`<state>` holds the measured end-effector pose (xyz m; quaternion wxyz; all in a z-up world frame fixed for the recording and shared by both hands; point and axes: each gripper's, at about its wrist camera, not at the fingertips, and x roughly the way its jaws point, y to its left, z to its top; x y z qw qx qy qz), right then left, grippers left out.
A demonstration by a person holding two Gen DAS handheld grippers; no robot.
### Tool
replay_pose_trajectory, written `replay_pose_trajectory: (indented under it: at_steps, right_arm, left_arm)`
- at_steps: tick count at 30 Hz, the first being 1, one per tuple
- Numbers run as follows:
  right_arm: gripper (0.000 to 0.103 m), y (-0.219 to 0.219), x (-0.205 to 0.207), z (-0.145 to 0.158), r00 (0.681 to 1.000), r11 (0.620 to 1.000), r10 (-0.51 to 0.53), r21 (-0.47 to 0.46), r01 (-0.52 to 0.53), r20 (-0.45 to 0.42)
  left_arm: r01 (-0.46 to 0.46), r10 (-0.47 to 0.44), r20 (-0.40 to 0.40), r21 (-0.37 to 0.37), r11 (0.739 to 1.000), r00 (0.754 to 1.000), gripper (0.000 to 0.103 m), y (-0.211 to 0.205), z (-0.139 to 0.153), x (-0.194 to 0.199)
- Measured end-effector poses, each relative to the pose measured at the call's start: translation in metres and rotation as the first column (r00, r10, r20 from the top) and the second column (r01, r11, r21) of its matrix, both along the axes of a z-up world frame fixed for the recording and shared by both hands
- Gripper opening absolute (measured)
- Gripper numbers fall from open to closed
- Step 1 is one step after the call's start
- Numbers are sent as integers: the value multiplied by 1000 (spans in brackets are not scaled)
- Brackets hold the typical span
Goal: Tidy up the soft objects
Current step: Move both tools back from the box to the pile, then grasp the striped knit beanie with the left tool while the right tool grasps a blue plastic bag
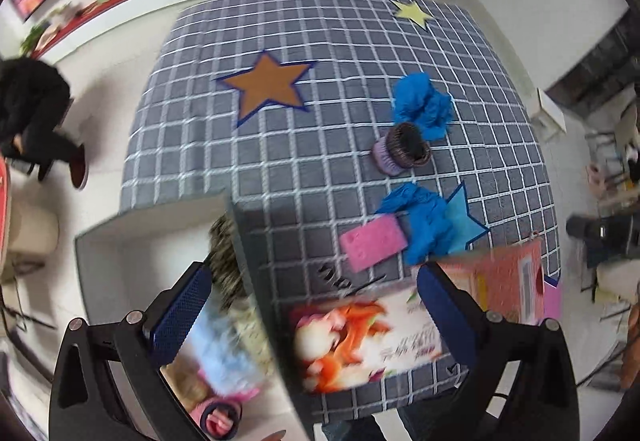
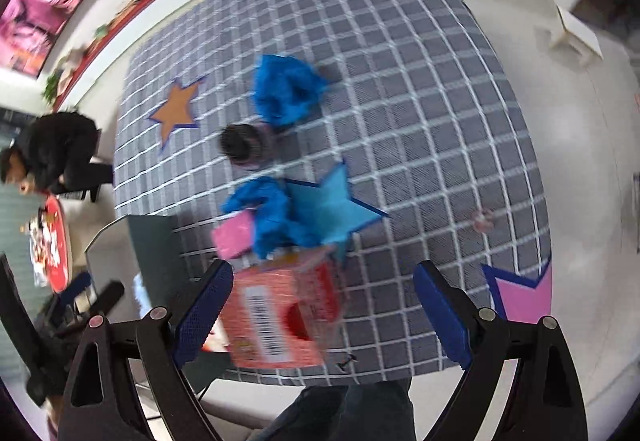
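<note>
From the left wrist camera, the left tool [image 1: 312, 315] hangs over the near edge of the tabletop [image 1: 320, 41], which wears a grey checked cloth dotted with paper stars. Its blue-padded jaws stand wide apart and released, with nothing pressed between them. Below them, half off to the left, sits a grey bin [image 1: 120, 261] beside the tabletop, already holding soft things: a fuzzy speckled piece [image 1: 226, 261], something pale blue [image 1: 218, 345] and a pink slipper [image 1: 220, 413], all blurred. On the cloth just ahead lies a flat pack with a floral print [image 1: 360, 341], and to its right an orange-red box [image 1: 500, 281]. Further in are a pink sponge [image 1: 374, 241] touching a crumpled blue cloth [image 1: 426, 225], then a purple and brown rolled item [image 1: 402, 153], and beyond it a second blue cloth [image 1: 422, 107]. A person in black [image 1: 36, 113] crouches on the floor at far left.

From the right wrist camera, the right tool [image 2: 324, 305] points down at the same near edge, jaws spread and gripping nothing. The orange-red box [image 2: 280, 317] sits blurred below and between them, untouched by either pad. Behind it are the pink sponge [image 2: 234, 235] and blue cloth [image 2: 272, 217], the dark rolled item [image 2: 244, 145], and the far blue cloth [image 2: 288, 89]. The grey bin [image 2: 152, 241] edges in at left.
</note>
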<state>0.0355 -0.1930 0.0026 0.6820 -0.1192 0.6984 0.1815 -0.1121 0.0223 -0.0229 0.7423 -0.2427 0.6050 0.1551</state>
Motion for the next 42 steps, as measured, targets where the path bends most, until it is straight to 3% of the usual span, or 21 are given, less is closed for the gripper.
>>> replay_pose_trajectory:
  at_steps: [7, 20, 26, 31, 35, 38, 42]
  right_arm:
    - [93, -30, 25, -34, 995, 998, -62, -35, 59, -78]
    - [93, -22, 70, -68, 989, 996, -6, -87, -7, -150]
    - [93, -19, 83, -77, 986, 994, 18, -106, -37, -167]
    - [93, -17, 95, -84, 983, 992, 28, -118, -50, -181]
    - [93, -5, 105, -90, 982, 990, 57, -119, -80, -183]
    - [93, 10, 114, -92, 981, 987, 90, -115, -111, -170]
    - [93, 40, 133, -100, 979, 980, 156, -104, -170, -132]
  left_arm:
    - [19, -25, -79, -70, 997, 997, 103, -7, -37, 68]
    - [13, -41, -191, -145, 989, 981, 103, -15, -101, 154]
    - [23, -67, -277, -160, 987, 959, 103, -22, -144, 182]
    - [51, -70, -334, -67, 996, 940, 103, -23, -166, 190]
    - [-9, 8, -348, -1, 1000, 937, 103, 8, -175, 184]
    - [-69, 58, -342, -20, 997, 938, 103, 36, -179, 178]
    - [-67, 55, -321, -27, 997, 945, 103, 46, -178, 179]
